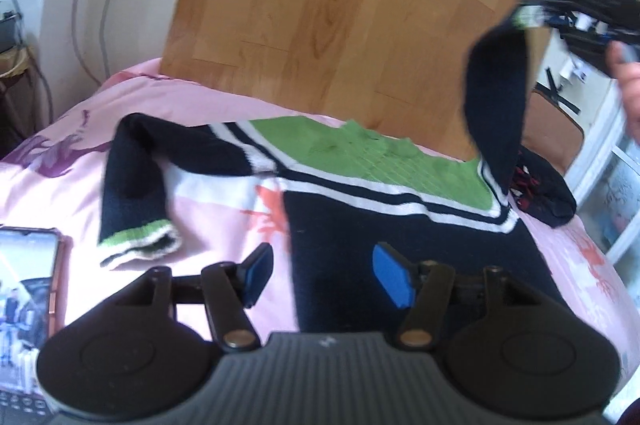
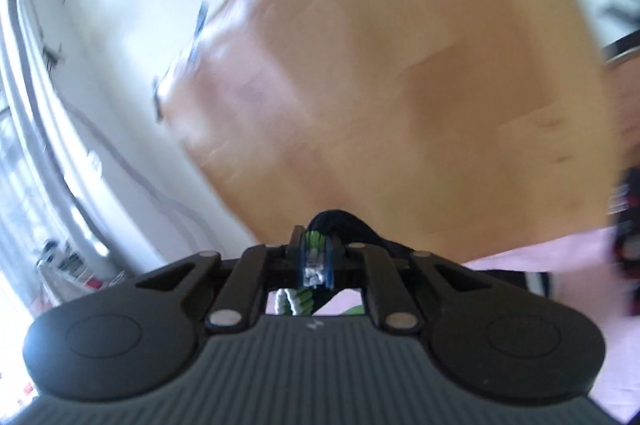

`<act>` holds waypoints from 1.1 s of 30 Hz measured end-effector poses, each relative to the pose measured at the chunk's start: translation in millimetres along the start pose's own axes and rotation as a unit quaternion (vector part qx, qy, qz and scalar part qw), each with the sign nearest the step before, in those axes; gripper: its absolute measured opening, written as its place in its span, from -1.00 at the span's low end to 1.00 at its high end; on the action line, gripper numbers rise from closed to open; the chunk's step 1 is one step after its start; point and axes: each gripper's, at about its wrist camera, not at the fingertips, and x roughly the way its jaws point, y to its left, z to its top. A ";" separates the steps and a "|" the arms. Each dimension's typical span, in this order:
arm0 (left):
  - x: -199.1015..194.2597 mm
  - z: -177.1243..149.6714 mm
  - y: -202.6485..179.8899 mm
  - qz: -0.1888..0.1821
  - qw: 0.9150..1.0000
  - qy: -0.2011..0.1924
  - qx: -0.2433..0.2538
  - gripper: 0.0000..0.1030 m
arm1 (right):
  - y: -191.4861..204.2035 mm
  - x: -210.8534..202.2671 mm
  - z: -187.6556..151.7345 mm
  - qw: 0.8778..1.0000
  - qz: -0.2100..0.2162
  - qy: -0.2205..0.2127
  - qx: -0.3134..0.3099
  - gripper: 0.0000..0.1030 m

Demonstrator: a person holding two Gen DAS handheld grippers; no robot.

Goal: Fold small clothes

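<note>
Bedding, pink with a purple and orange print (image 1: 224,113), fills most of my left camera's view, with a wood-patterned board (image 1: 340,17) standing behind it. On the bedding lies the little knitted sweater (image 1: 360,201), navy with white stripes and a green yoke, spread flat with its body just in front of me. Its one sleeve (image 1: 132,185) bends down to my left, its green and white cuff lying on the cover. The other sleeve (image 1: 500,105) is hoisted clear into the air at my right. My right gripper (image 2: 316,261) is clenched on that sleeve's cuff (image 2: 314,245); green and white ribbing shows squeezed between the blue pads, though the view is badly smeared. A second dark garment (image 1: 540,193) lies bunched beyond the sweater's far right corner. A phone (image 1: 28,285) rests at my near left. My left gripper (image 1: 320,275) hangs released over the sweater's near edge, its jaws apart with nothing between them.
</note>
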 end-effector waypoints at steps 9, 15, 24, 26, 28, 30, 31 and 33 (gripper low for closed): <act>3.1 19.9 18.8 0.015 1.000 -0.003 0.006 0.17 | -67.8 89.5 -62.8 0.990 -0.074 0.121 0.015 -0.13; 61.4 68.5 30.9 0.000 1.000 0.014 -0.017 0.24 | -131.9 49.8 -61.6 0.960 -0.256 0.077 -0.087 -0.12; 155.4 98.6 22.0 0.024 0.997 0.066 -0.029 -0.07 | -158.5 93.7 -104.0 0.936 -0.270 0.148 -0.170 -0.74; 166.3 96.7 15.7 0.030 0.996 0.081 -0.025 -0.86 | -159.8 85.2 -101.3 0.938 -0.266 0.137 -0.176 -0.85; 167.9 94.7 9.9 0.022 0.997 0.075 -0.025 -0.90 | -165.1 71.2 -90.8 0.933 -0.299 0.096 -0.175 -0.86; 167.3 92.2 3.5 0.026 0.998 0.064 -0.012 -0.90 | -184.8 53.2 -80.9 0.921 -0.356 0.053 -0.151 -0.86; 169.9 91.3 0.8 0.035 0.997 0.064 -0.006 -0.90 | -197.5 44.1 -76.6 0.928 -0.349 0.054 -0.114 -0.85; 177.7 91.6 -0.5 0.040 0.996 0.074 -0.010 -0.87 | -209.8 36.0 -75.3 0.943 -0.316 0.073 -0.070 -0.73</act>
